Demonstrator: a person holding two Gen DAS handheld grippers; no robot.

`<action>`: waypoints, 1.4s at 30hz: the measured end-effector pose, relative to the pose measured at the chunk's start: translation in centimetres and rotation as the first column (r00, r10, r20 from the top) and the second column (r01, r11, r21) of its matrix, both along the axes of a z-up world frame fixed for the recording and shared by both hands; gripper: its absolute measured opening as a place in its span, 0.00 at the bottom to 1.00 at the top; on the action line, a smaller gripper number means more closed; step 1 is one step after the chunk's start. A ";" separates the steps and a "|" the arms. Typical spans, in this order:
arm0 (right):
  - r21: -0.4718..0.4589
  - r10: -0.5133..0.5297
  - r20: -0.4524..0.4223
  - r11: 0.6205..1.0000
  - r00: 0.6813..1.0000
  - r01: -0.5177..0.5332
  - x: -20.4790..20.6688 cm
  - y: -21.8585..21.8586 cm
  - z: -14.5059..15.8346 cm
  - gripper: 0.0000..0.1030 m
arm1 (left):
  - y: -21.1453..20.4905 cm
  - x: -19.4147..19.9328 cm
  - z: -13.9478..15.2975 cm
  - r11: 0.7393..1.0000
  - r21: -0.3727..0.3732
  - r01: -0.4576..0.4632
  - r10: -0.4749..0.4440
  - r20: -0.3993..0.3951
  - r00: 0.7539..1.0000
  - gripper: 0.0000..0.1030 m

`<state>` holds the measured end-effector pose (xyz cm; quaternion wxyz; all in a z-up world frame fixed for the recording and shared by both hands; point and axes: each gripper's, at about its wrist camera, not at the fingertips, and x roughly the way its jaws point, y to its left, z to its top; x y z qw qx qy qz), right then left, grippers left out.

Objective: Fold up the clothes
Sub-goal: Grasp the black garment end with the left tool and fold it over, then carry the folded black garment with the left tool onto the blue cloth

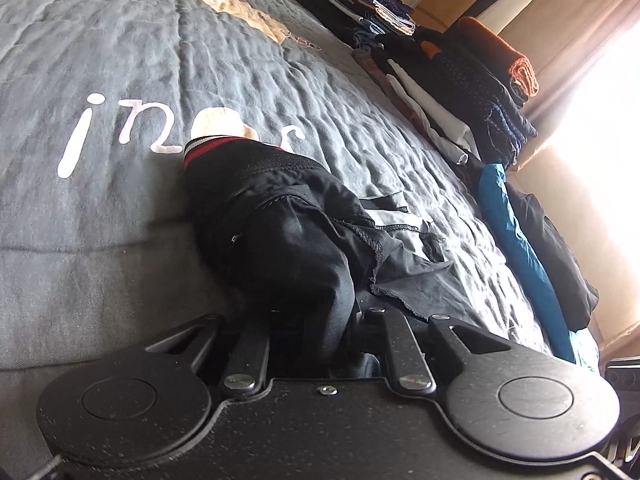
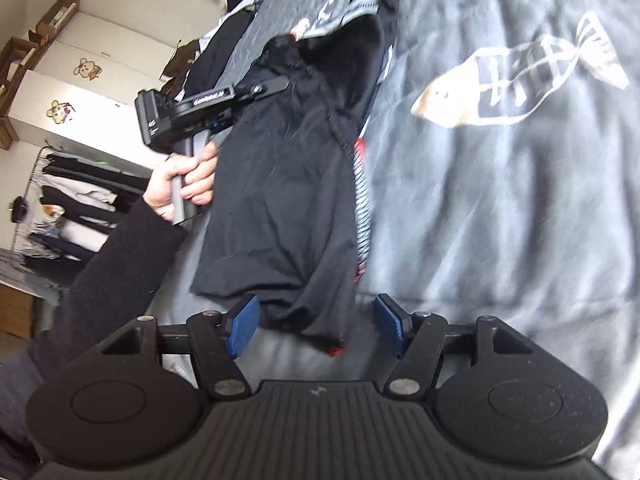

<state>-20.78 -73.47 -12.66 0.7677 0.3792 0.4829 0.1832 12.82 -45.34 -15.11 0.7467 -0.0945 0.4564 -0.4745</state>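
One black garment (image 2: 280,184) with a red, white and black striped band (image 2: 362,196) is spread on the grey bedspread (image 2: 500,208), roughly mid-surface. In the left wrist view the left gripper (image 1: 316,316) is clenched on a bunched fold of the garment (image 1: 288,240); fabric fills the gap between the fingers, and the pads themselves are hidden by it. The striped band (image 1: 216,148) is seen at the garment's far end, beside the white lettering (image 1: 80,136) printed on the bedspread (image 1: 120,40). Stacks of folded clothes (image 1: 452,76) are lined up along the right edge of the bed, with a blue piece (image 1: 520,240) nearer the camera. In the right wrist view the right gripper (image 2: 316,324) is released: the blue pads (image 2: 244,328) are held well apart, on either side of the garment's near hem, with no contact visible. The left gripper (image 2: 256,88) is seen at the garment's far left edge, held by a hand (image 2: 184,180) in a dark sleeve (image 2: 116,264). A fish print (image 2: 516,80) is visible on the bedspread right of the garment. The view is motion-blurred, so fine fabric detail cannot be made out. A clothes rack (image 2: 68,188) stands in the background at the left.
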 end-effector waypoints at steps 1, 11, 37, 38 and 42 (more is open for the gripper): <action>0.005 0.013 -0.001 1.000 1.000 -0.013 0.3 0.5 -0.2 0.67 | 0.0 0.0 0.0 1.000 -0.001 0.000 0.000 -0.001 1.000 0.15; 0.122 0.017 0.021 0.992 1.000 -0.019 4.2 1.6 -0.4 0.88 | 0.0 0.1 -0.5 1.000 -0.020 0.009 -0.009 0.004 1.000 0.15; 0.034 -0.141 0.220 0.990 0.965 0.137 -3.0 -1.1 11.0 0.10 | -7.5 -9.4 15.4 0.984 -0.145 0.104 -0.058 0.291 0.955 0.13; 0.023 -0.148 0.227 0.989 0.963 0.147 -3.8 -2.1 11.8 0.10 | -8.7 -10.2 16.3 0.980 -0.157 0.121 -0.069 0.302 0.951 0.13; -0.028 -0.198 0.261 0.977 0.945 0.212 -7.5 -6.9 15.3 0.10 | -15.3 -12.8 19.2 0.962 -0.191 0.194 -0.122 0.335 0.934 0.13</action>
